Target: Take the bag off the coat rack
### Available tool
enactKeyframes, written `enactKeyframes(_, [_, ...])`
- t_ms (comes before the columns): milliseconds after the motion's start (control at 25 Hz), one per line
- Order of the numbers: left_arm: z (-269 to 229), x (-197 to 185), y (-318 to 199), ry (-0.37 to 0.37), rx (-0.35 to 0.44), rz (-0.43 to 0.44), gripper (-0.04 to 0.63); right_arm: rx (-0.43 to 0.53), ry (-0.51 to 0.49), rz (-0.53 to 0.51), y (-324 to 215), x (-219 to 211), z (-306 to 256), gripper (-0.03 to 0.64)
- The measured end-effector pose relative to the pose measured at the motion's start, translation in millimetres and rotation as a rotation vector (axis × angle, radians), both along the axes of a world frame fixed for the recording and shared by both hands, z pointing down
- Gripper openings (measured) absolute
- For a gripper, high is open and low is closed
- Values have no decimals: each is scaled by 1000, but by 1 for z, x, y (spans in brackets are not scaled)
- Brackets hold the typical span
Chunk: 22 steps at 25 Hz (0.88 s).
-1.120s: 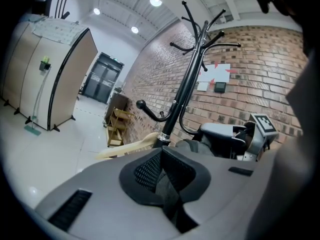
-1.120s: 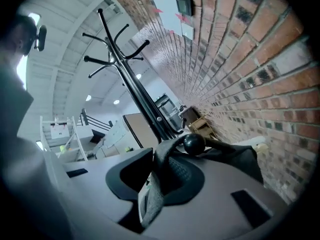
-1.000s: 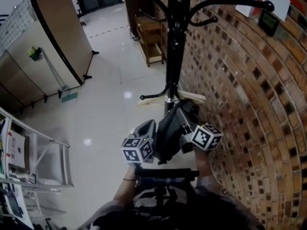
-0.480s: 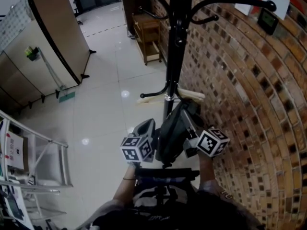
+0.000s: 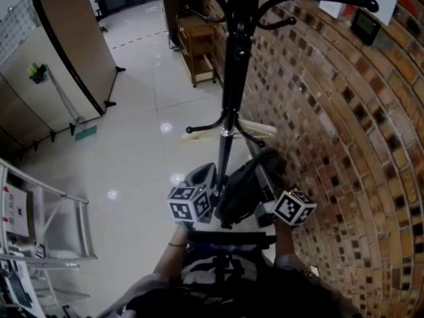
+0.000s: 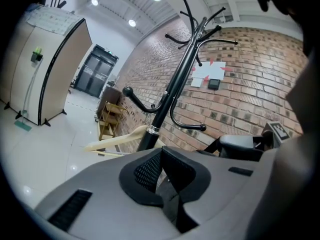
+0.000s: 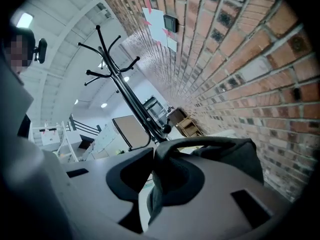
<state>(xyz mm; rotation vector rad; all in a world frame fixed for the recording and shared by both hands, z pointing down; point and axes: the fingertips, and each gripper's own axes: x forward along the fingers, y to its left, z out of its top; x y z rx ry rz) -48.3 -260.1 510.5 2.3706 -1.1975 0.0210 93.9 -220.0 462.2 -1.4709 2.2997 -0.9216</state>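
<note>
Head view places the black bag [image 5: 242,189] low beside the coat rack [image 5: 232,78] pole, near the brick wall [image 5: 344,144], its strap [image 7: 160,156] between the closing right gripper [image 7: 152,169] jaws, while the left gripper [image 6: 160,156] jaws are drawn together alongside.

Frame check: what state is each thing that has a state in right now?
Coat rack: upright, visible hooks bare.
Bag: off the hooks, hanging low beside the coat rack, held by its straps.
Left gripper: jaws closed on a mesh strap, seemingly the bag's.
Right gripper: jaws closing on the bag's handle loop.
Wooden hanger: lying on the floor by the rack's base.
</note>
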Motion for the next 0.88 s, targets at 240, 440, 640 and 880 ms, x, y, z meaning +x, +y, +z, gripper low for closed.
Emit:
enactKeyframes(240, [3, 23, 4, -2, -12, 56, 8, -56, 7, 4, 11, 5, 35, 48])
enactKeyframes(440, [8, 46, 8, -9, -23, 108, 8, -128, 38, 14, 29, 10, 59, 49])
enactKeyframes(640, [13, 63, 14, -18, -33, 144, 8, -136, 19, 8, 39, 13, 63, 48])
enactKeyframes(880, [11, 71, 16, -30, -23, 151, 8, -111, 25, -2, 38, 14, 53, 48])
